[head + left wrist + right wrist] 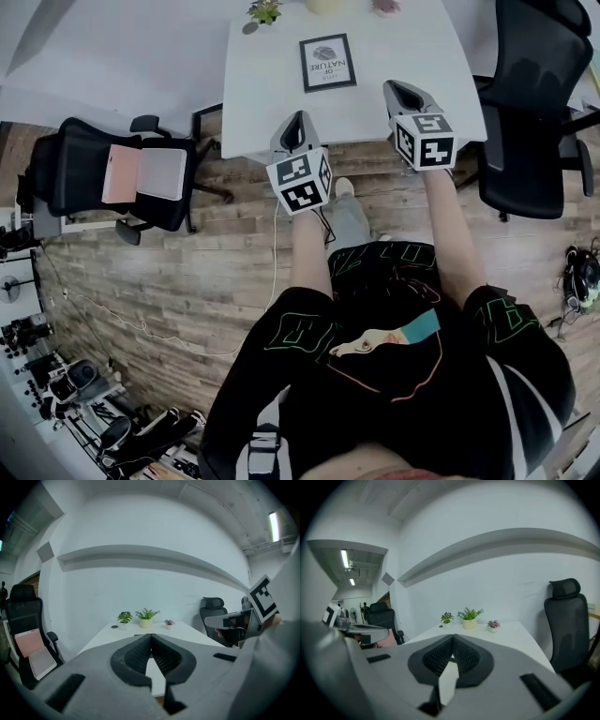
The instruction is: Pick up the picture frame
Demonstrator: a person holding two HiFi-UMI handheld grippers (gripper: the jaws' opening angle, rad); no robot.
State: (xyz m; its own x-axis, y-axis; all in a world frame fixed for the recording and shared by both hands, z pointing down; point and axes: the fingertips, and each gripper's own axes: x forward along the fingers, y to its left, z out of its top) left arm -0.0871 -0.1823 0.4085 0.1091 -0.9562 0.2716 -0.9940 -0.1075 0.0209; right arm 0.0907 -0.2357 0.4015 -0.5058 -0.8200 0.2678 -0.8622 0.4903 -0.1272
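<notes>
Grey hand-held grippers (299, 118) (396, 87), jaws together, point forward.

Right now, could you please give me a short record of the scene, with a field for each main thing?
frame: lies flat on the table, untouched
table: white
left gripper: shut, empty, by the table's near edge, short of the frame
right gripper: shut, empty, to the right of the frame
plants: three small pots along the far edge
left chair: black, pink and white flat items on the seat
right chair: black, seat hidden
task: grasp not yet begun
</notes>
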